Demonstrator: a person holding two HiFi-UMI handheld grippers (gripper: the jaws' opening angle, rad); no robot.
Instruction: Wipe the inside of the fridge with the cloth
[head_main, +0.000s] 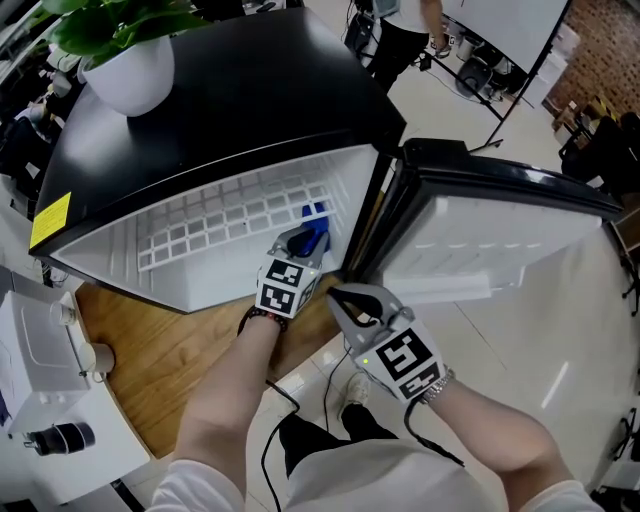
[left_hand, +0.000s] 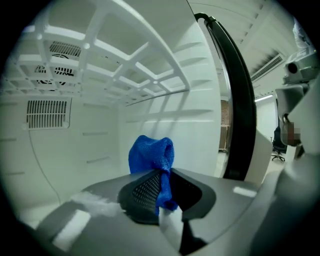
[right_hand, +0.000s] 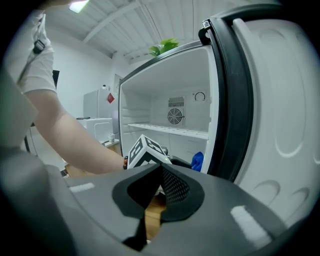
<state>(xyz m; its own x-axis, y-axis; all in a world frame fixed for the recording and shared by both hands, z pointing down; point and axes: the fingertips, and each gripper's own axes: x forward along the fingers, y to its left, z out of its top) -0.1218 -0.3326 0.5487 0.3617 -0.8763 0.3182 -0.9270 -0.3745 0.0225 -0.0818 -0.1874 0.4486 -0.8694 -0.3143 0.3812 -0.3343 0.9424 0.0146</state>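
The small black fridge stands open, its white inside lit. My left gripper reaches into the fridge's right side, shut on a blue cloth that bunches up above the jaws. The same cloth shows blue beside the fridge's right wall, and the cloth peeks out in the right gripper view too. Whether it touches the wall I cannot tell. My right gripper hangs shut and empty outside, near the door's hinge side.
The fridge door swings open to the right. A white wire shelf crosses the inside above the left gripper. A potted plant sits on the fridge top. A white appliance stands at the left over a wooden floor.
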